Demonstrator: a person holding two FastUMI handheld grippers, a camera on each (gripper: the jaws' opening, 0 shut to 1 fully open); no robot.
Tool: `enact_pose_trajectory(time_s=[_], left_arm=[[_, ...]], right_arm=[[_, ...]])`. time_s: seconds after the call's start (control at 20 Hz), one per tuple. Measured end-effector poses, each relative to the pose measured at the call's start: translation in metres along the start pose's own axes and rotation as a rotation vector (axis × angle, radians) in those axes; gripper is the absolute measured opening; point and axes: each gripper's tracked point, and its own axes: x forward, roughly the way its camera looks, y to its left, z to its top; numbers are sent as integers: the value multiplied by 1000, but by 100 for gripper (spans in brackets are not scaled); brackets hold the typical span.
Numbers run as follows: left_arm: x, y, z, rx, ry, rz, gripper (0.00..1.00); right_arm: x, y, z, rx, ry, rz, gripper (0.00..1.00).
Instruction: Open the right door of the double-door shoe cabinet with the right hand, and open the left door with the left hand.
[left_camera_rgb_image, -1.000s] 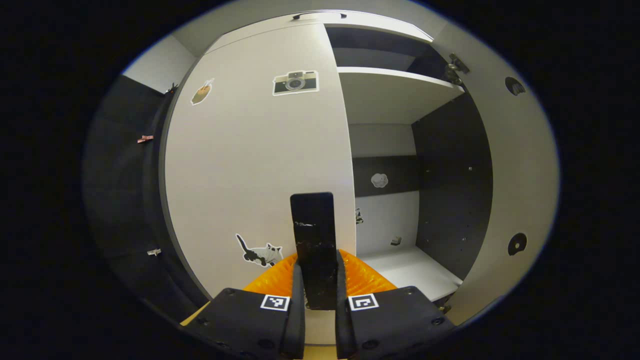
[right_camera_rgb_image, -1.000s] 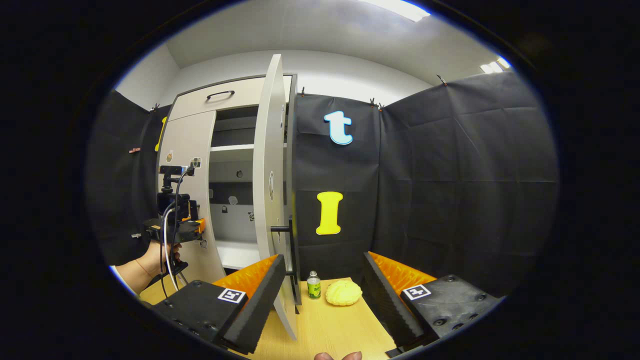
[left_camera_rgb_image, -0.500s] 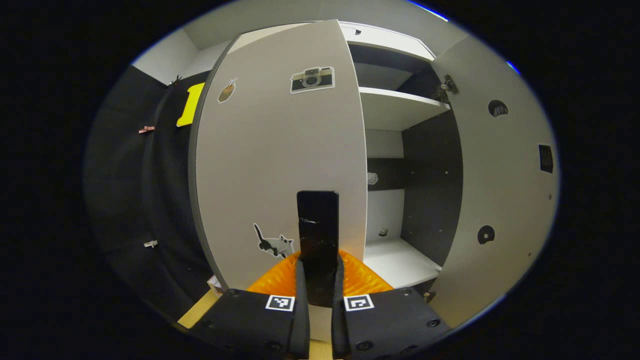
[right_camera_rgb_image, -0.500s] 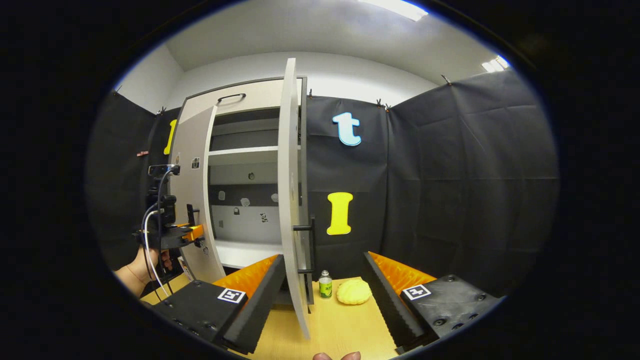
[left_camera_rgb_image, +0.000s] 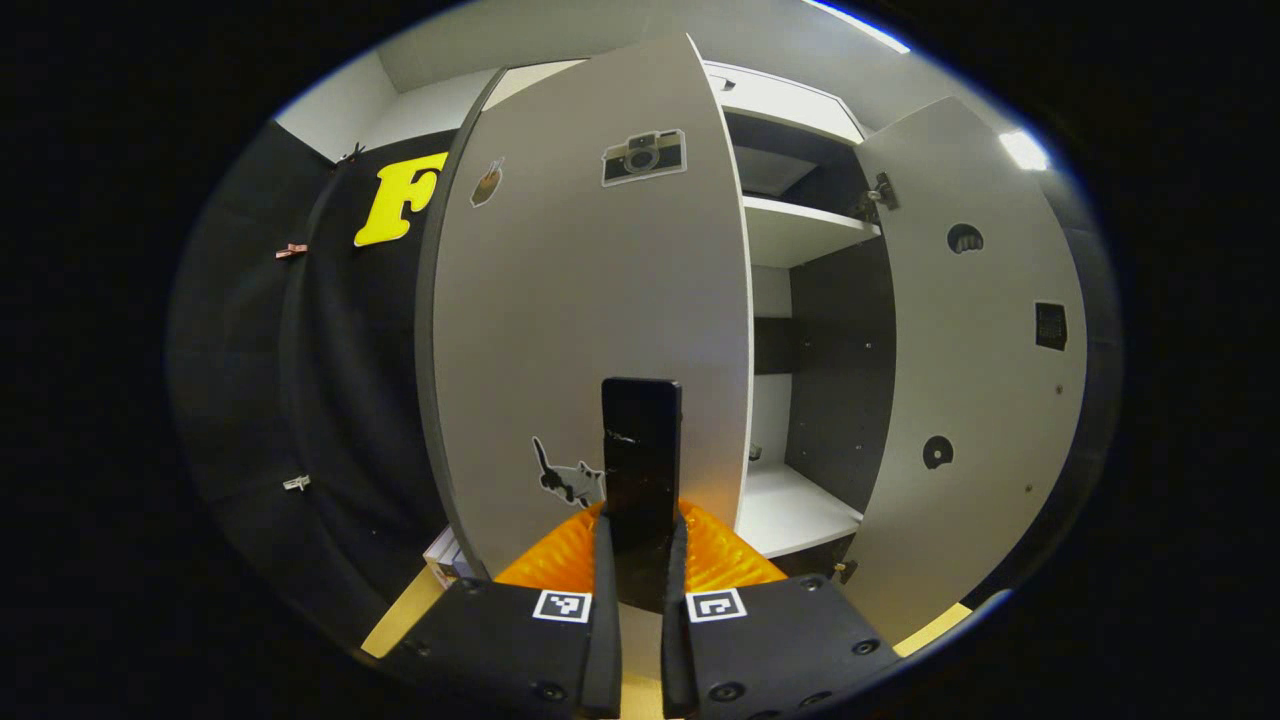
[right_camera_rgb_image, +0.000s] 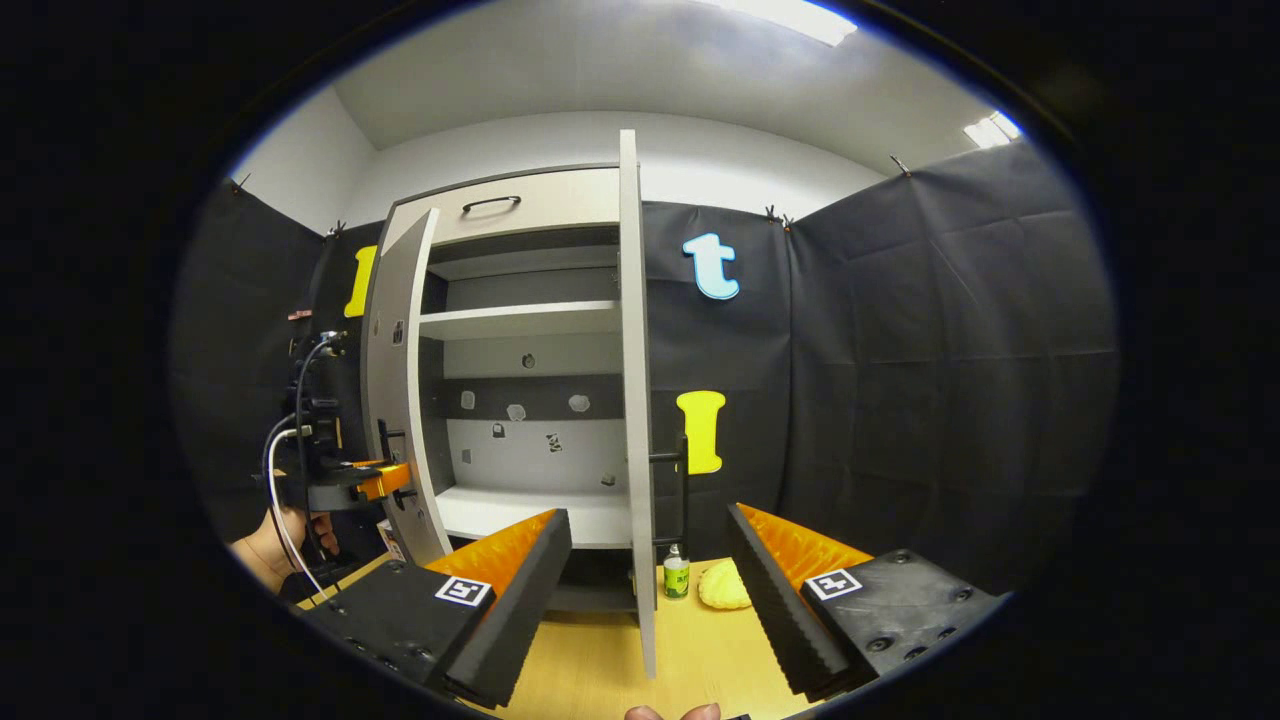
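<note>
The left door (left_camera_rgb_image: 590, 300) of the double-door shoe cabinet (right_camera_rgb_image: 520, 205) has swung farther out over the last second, its free edge now well clear of the frame. The left tongs (left_camera_rgb_image: 640, 570) stay clamped narrow on the door's black bar handle (left_camera_rgb_image: 641, 460), which rises straight ahead between their fingers. In the right gripper view those tongs (right_camera_rgb_image: 385, 478) stand off to the left, pressed against the door (right_camera_rgb_image: 395, 400), a hand (right_camera_rgb_image: 275, 540) below them.

The right door (right_camera_rgb_image: 632, 400) stands edge-on dead ahead of the right tongs (right_camera_rgb_image: 650, 570), fully swung out, its own handle (right_camera_rgb_image: 675, 495) free. The right tongs hang wide and hold nothing, the door's lower edge lying in the gap between their fingers but seemingly untouched.

The risk, by appearance, lies in the arc: if the pull on the left handle runs straight instead of following the hinge, the bar could twist out of the grip, or the cabinet could shift on the worktop (right_camera_rgb_image: 700, 640). Behind the right door, just ahead and right of the right tongs, a small green bottle (right_camera_rgb_image: 677, 575) and a yellow bun-shaped object (right_camera_rgb_image: 724, 585) sit near the panel; a further shove on that door could knock the bottle over.
</note>
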Motion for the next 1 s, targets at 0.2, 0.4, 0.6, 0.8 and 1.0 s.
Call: enact_pose_trajectory(time_s=[0.2, 0.4, 0.6, 0.8, 1.0], left_arm=[[-6, 4, -1, 4, 2, -15, 21], [-7, 6, -2, -3, -1, -28, 20], [-12, 10, -2, -6, -7, -28, 19], [-18, 16, -3, -10, -14, -25, 20], [-23, 25, -2, -21, -24, -33, 19]], right_arm=[[-17, 20, -10, 14, 5, 2, 98], [-17, 38, -15, 27, 11, 21, 98], [-15, 59, -15, 12, 5, 50, 98], [-13, 78, -16, 3, -2, 79, 98], [-13, 93, -21, 6, 2, 105, 98]])
